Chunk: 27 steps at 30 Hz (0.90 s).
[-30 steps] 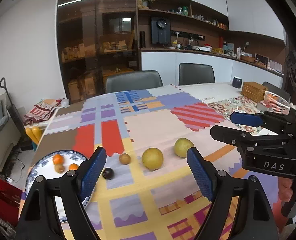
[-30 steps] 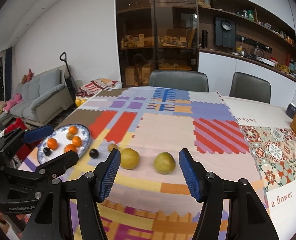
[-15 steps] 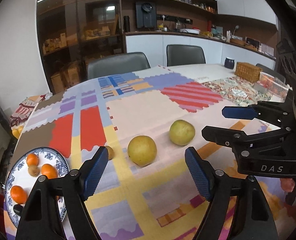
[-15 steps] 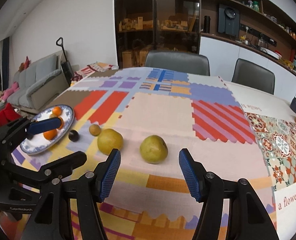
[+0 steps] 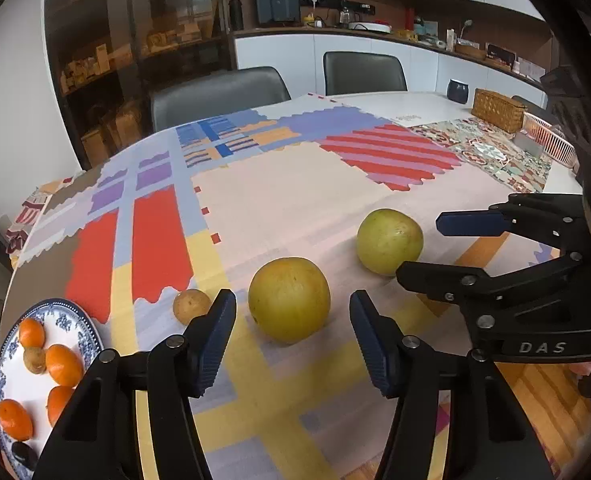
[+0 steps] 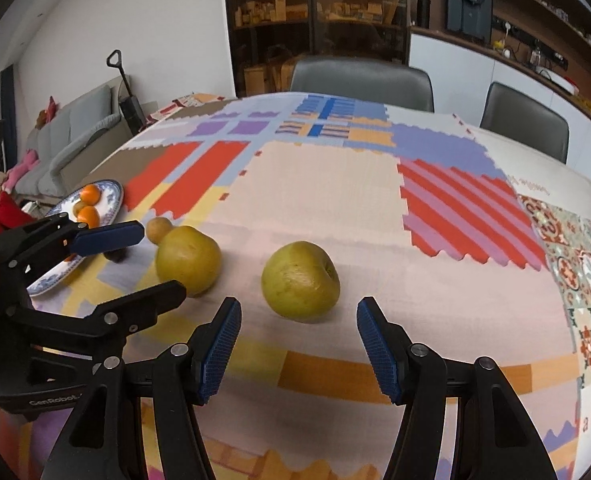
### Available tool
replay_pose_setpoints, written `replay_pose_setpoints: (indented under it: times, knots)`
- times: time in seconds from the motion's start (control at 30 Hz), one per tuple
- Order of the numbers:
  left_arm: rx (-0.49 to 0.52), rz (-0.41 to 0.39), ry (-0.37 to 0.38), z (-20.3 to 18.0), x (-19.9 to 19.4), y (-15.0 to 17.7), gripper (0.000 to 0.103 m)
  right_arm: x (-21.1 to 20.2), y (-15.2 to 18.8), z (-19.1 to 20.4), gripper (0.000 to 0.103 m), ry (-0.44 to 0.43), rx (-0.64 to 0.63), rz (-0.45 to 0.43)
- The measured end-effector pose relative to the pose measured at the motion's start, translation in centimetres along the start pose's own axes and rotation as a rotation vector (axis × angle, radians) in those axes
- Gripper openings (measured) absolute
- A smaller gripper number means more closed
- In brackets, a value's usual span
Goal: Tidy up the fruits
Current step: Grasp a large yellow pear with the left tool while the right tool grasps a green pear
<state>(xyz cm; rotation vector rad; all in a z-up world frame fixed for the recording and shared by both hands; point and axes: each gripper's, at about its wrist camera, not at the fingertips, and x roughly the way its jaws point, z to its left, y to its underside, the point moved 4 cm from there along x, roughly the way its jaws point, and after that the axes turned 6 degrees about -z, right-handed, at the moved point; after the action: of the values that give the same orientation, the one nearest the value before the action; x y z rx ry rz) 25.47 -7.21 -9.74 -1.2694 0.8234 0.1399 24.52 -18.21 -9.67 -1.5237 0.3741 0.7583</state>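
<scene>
Both claws have closed in on the fruit since a second ago, and each pear now looms larger between its pads. The left claw (image 5: 293, 336) gapes wide, empty, its tips flanking the yellow pear (image 5: 289, 298) just ahead without touching. The right claw (image 6: 297, 340) is equally wide and empty before the green pear (image 6: 300, 282). Best to push forward until the pads pass each pear's widest part, then squeeze gently. Beyond and left of the left claw sit a small brown fruit (image 5: 191, 305) and the plate (image 5: 73, 314) of oranges.

– What fruit is loose on the cloth?
– A yellow pear (image 5: 289, 299) near me, a greener one (image 5: 389, 241) to its right, a small brown fruit (image 5: 191, 305) left.
– And the plate (image 5: 77, 316)?
– Far left, holding my oranges (image 5: 64, 364).
</scene>
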Motion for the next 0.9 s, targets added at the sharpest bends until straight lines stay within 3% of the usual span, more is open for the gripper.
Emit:
replay_pose_setpoints:
  times: [0.37,0.6,0.9]
  knots:
    - [0.005,0.048,0.007,0.2,2.1,0.0,0.049,3.1,-0.1,-0.8,0.061,-0.03,0.042,0.045]
    - [-0.011,0.057,0.016,0.4,2.6,0.0,0.048,4.0,-0.3,-0.7,0.052,-0.07,0.052,0.053]
    - [-0.041,0.06,0.004,0.4,1.6,0.2,0.048,3.4,0.0,-0.7,0.051,-0.054,0.053,0.04]
